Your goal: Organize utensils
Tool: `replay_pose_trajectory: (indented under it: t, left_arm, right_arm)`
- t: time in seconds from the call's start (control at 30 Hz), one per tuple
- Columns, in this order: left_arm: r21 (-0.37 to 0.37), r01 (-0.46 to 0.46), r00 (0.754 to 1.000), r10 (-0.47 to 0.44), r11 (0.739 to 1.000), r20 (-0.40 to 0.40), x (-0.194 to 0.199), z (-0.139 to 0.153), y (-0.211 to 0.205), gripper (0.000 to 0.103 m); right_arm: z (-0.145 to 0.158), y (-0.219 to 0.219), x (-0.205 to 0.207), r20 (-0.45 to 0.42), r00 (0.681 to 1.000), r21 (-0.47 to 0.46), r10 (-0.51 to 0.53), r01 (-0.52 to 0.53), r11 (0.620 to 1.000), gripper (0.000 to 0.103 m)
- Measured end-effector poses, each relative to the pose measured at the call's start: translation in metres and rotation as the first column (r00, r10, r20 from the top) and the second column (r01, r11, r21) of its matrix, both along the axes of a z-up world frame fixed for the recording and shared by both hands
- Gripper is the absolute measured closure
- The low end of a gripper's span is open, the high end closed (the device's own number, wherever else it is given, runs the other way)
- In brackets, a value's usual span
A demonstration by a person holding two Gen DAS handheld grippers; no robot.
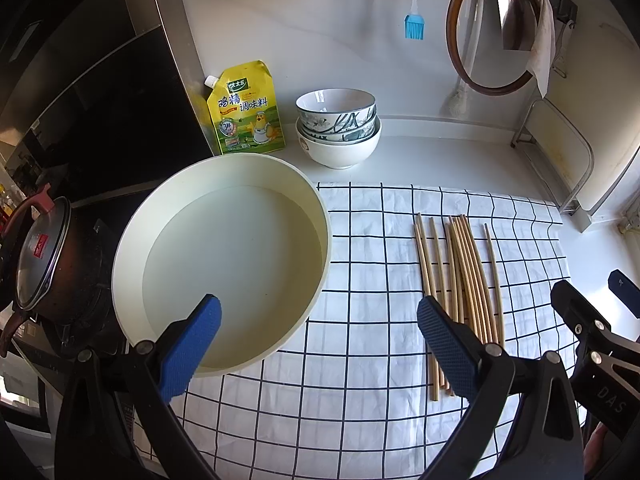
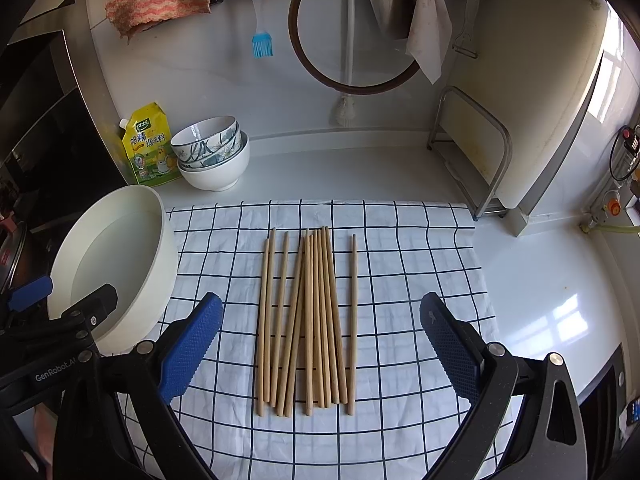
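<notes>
Left tongs [image 1: 318,344] hang wide open, empty, over the cloth's [image 1: 360,360] left edge, one pad above the cream basin [image 1: 224,256]. Yellow pouch [image 1: 248,110] has Chinese print; stacked bowls [image 1: 338,128] sit beside it. Right tongs [image 2: 320,346] are equally spread, holding nothing, straddling the chopsticks [image 2: 308,320] lying mid-cloth. "GenRobot.AI" reads on the other gripper's body at the left edge.

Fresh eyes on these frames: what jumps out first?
The row of wooden chopsticks on the checked cloth, dead ahead of the open right gripper. Left of the cloth sits a big cream basin, in front of the open left gripper.
</notes>
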State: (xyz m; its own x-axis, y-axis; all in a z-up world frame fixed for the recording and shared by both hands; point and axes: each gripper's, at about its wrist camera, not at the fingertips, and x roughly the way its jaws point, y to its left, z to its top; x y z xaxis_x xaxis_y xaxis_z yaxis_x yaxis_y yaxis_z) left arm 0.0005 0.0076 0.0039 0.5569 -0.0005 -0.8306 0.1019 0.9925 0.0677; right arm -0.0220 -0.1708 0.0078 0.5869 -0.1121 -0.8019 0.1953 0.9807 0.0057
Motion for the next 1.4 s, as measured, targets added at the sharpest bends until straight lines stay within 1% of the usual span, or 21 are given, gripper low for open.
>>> replay_pose_trajectory:
  t: [0.73, 0.93, 1.0, 1.1, 1.23, 1.33, 1.4]
  left_arm:
    - [-0.003, -0.003, 1.000, 0.003, 1.000, -0.006, 0.001, -0.001, 0.004, 0.006]
    - [-0.018, 0.007, 1.000, -0.007, 1.000, -0.027, 0.003, -0.009, -0.005, 0.006]
    - [-0.018, 0.012, 0.999, -0.012, 1.000, -0.033, 0.004, -0.014, -0.012, 0.006]
    - [-0.023, 0.022, 0.998, -0.023, 1.000, -0.056, 0.006, -0.026, -0.022, 0.006]
    - [-0.021, 0.038, 0.993, -0.040, 0.999, -0.107, 0.012, -0.052, -0.037, 0.006]
    - [-0.035, 0.040, 0.989, -0.044, 0.999, -0.138, 0.014, -0.071, -0.044, 0.006]
    - [-0.042, 0.037, 0.987, -0.043, 0.998, -0.157, 0.015, -0.082, -0.048, 0.006]
  right_arm:
    - [-0.002, -0.002, 0.000, -0.001, 1.000, 0.008, 0.006, -0.006, 1.000, 0.009]
    - [-0.007, -0.017, -0.002, -0.012, 1.000, 0.031, 0.007, -0.007, 1.000, 0.009]
    - [-0.014, -0.027, -0.004, -0.020, 1.000, 0.039, 0.004, -0.003, 0.999, 0.009]
    - [-0.031, -0.041, -0.005, -0.055, 0.998, 0.041, 0.002, 0.000, 0.999, 0.009]
    - [-0.056, -0.062, -0.007, -0.085, 0.996, 0.065, 0.009, -0.003, 0.998, 0.009]
    - [-0.074, -0.077, -0.005, -0.108, 0.994, 0.083, 0.005, 0.004, 0.997, 0.009]
    - [-0.086, -0.083, -0.001, -0.127, 0.992, 0.077, -0.001, 0.010, 0.997, 0.009]
